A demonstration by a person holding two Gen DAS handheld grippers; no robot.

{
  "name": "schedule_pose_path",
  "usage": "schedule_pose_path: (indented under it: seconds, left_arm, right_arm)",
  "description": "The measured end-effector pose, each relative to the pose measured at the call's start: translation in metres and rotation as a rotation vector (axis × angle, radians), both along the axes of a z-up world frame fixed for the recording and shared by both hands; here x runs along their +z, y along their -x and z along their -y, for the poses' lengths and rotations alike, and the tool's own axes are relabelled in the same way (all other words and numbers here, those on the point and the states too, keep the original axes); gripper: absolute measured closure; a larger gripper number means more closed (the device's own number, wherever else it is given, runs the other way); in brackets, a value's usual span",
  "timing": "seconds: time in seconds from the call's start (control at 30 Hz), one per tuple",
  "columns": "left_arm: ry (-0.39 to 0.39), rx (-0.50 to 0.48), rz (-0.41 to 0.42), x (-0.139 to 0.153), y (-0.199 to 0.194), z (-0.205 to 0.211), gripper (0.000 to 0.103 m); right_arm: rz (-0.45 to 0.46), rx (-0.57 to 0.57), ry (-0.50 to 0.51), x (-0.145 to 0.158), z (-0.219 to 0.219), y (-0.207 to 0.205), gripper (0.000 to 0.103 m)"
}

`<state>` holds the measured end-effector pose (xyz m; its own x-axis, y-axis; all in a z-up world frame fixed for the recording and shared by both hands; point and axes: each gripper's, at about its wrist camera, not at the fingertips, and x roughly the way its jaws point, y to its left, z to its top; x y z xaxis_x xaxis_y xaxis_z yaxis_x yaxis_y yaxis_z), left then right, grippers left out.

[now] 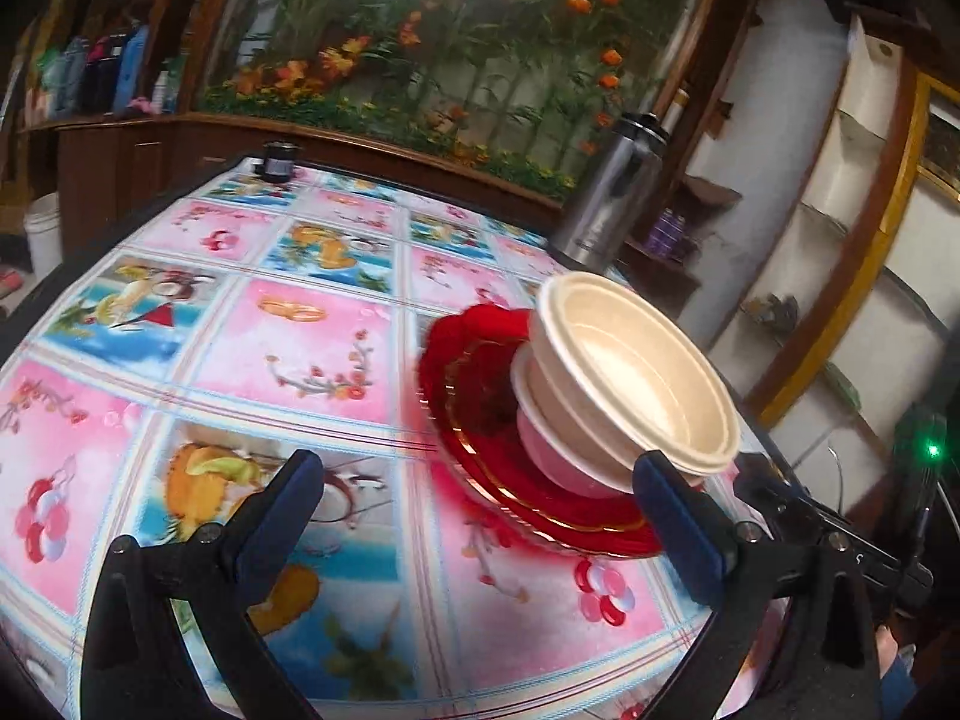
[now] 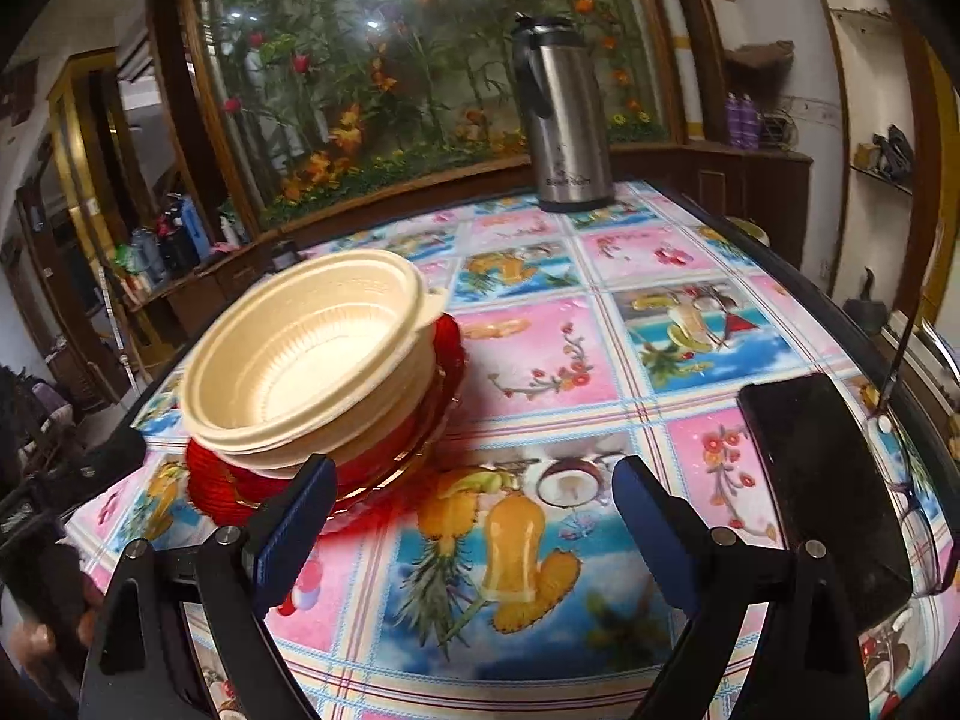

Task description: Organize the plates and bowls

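Left wrist view: I'm looking past the left gripper [image 1: 480, 516], jaws spread wide w/ nothing between them, only tablecloth [image 1: 312, 354] showing in the gap. The stack is sitting at my right: cream bowls [image 1: 636, 384] nested, tilted, resting on red plates [image 1: 480, 396]. My right finger [image 1: 678, 522] is overlapping the plates' near rim and the lowest bowl in the picture; can't tell if it's touching. Stack is sitting close to the table's right edge, w/ little cloth beyond it. Lots of open cloth is lying to the left and toward the far side. A steel flask [image 1: 612, 198] is standing at the far right edge, a small dark jar [image 1: 279, 161] at the far edge.

Right wrist view: I'm seeing the right gripper [image 2: 474, 510] w/ jaws standing wide apart, nothing pinched, bare cloth between them. The bowls and plates are sitting at the left here, near the table's left edge; the left finger [image 2: 294, 528] is overlapping the plates' near rim, contact unclear. A black phone [image 2: 822, 492] is lying flat along the right edge, just beyond my right finger, glasses [image 2: 918, 534] beside it at the rim. The flask is standing at the far edge, well apart from the stack. Middle of the table is giving me wide free room.
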<state>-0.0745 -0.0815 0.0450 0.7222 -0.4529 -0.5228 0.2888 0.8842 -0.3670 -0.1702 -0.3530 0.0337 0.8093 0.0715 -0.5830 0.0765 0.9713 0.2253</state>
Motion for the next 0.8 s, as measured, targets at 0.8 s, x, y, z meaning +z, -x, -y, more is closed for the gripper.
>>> schedule_pose_path:
  seconds: [0.8]
  left_arm:
    - [-0.005,-0.02,0.033,0.002,0.01,0.0,0.0]
  right_arm:
    - [0.017,-0.013,-0.016,0.002,0.002,0.003,0.008]
